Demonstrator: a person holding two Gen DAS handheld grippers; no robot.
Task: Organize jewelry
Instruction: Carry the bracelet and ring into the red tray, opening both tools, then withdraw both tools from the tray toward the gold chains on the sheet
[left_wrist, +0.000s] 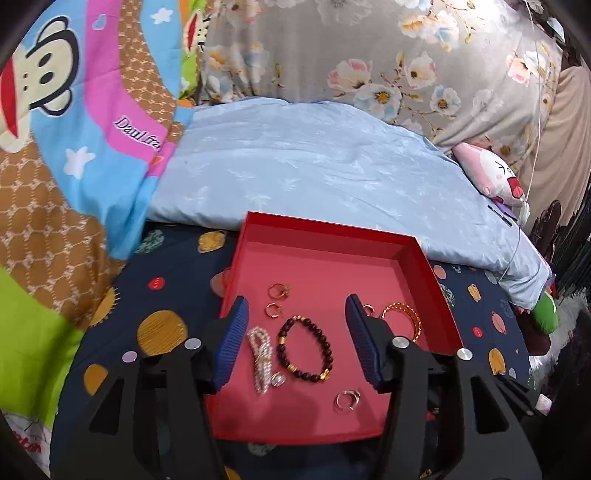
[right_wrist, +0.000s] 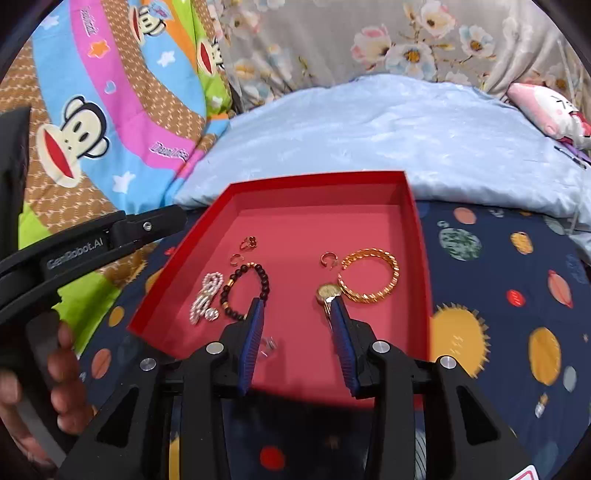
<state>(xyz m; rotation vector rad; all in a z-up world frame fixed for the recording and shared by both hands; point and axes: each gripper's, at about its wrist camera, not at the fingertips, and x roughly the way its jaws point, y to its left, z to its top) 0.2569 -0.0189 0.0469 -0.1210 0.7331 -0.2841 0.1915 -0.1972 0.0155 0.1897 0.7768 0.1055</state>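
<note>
A red tray (left_wrist: 325, 230) (right_wrist: 314, 181) lies on the dark planet-print bedspread. It holds a pearl bracelet (left_wrist: 262, 362) (right_wrist: 205, 295), a dark bead bracelet (left_wrist: 304, 349) (right_wrist: 245, 291), a gold ring (left_wrist: 279, 290) (right_wrist: 249, 242), a gold bangle (left_wrist: 402, 317) (right_wrist: 369, 275), small ear cuffs (left_wrist: 274, 309) (right_wrist: 328, 258) and silver rings (left_wrist: 347, 400). My left gripper (left_wrist: 297, 301) hovers open over the bead and pearl bracelets, gripping neither. A small gold watch (right_wrist: 327, 291) lies by the right fingertip of my right gripper (right_wrist: 297, 302), which is open with nothing pressed between its pads.
A pale blue pillow (left_wrist: 295, 166) lies just behind the tray, with a cartoon-monkey quilt (left_wrist: 74, 129) to the left and a pink plush toy (left_wrist: 491, 173) at the right. A hand (right_wrist: 62, 369) holds the left gripper's black body (right_wrist: 74, 251) beside the tray.
</note>
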